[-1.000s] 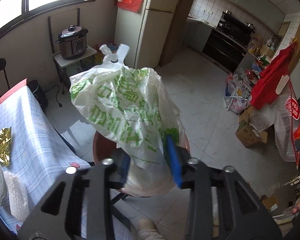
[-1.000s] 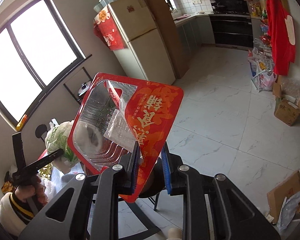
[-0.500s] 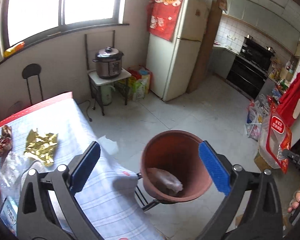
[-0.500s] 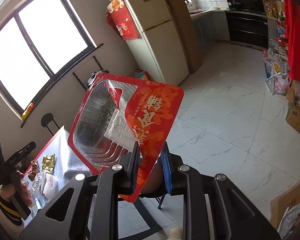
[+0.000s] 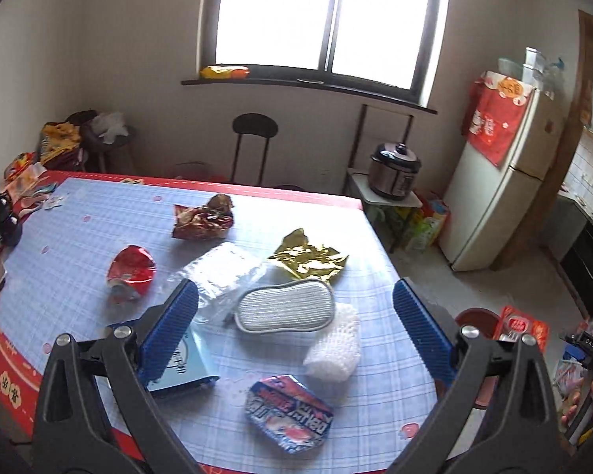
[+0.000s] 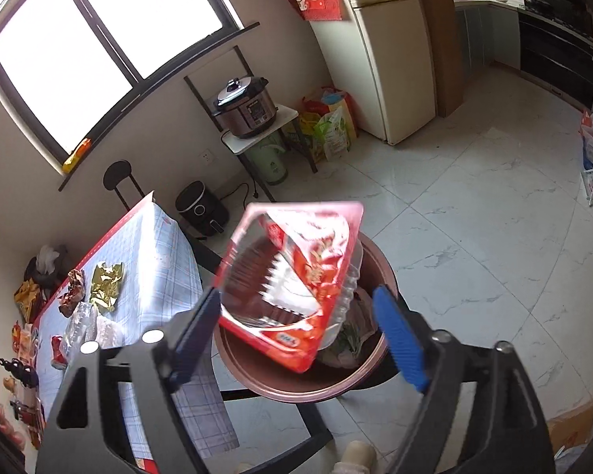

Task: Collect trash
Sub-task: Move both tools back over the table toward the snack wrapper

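Note:
My right gripper [image 6: 296, 339] is open above the brown trash bin [image 6: 359, 381]. The red plastic food tray [image 6: 292, 284] is loose between the jaws, blurred, over the bin's mouth; the green-print bag lies inside. My left gripper [image 5: 296, 330] is open and empty above the checked table [image 5: 79, 245]. On the table lie a grey pad [image 5: 284, 310], gold foil [image 5: 308, 258], a clear bag [image 5: 221, 272], white foam net [image 5: 334, 347], a noodle lid [image 5: 290, 410], a blue box [image 5: 186, 363], a red cup lid [image 5: 132, 270] and a dark wrapper [image 5: 203, 219].
The bin [image 5: 476, 318] and red tray [image 5: 522, 326] show at the table's right edge in the left wrist view. A black chair [image 5: 255, 146], a rice cooker on a stand [image 5: 395, 172] and a fridge [image 5: 502, 185] stand by the wall. Tiled floor [image 6: 474, 237] lies beyond the bin.
My left gripper let the bag drop into the bin, then swung left over the table. My right gripper opened and released the red tray above the bin.

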`<act>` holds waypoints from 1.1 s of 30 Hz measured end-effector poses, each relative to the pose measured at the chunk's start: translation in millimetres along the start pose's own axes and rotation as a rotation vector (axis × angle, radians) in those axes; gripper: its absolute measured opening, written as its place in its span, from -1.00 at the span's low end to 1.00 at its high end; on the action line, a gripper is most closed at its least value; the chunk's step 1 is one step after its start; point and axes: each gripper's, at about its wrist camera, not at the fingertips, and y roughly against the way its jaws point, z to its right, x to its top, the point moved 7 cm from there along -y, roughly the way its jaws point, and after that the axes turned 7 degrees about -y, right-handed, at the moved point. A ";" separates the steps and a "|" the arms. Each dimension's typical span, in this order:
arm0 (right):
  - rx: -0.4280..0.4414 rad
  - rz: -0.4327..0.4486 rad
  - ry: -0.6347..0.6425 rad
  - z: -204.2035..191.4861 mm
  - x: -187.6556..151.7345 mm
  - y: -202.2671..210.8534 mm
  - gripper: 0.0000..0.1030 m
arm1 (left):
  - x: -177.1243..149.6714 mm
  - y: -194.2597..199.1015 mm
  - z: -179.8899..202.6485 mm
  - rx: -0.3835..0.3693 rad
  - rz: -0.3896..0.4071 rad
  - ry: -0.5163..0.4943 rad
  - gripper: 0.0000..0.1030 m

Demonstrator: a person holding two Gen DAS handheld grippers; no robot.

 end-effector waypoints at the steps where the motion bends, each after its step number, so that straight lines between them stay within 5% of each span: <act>1: 0.007 0.002 0.000 -4.6 0.7 1.8 0.62 | 0.0 4.1 -11.5 0.017 0.003 0.012 0.89; 5: 0.026 0.045 0.020 -22.5 1.4 20.4 0.89 | 1.9 24.7 -45.6 0.066 0.026 0.047 0.89; 18: 0.018 0.147 0.130 -115.6 -29.5 57.3 0.90 | 3.7 57.3 -150.2 0.134 0.060 0.089 0.89; 33: 0.014 -0.028 0.297 -261.7 -160.4 5.2 0.90 | -30.2 14.7 -293.0 0.091 -0.010 0.171 0.89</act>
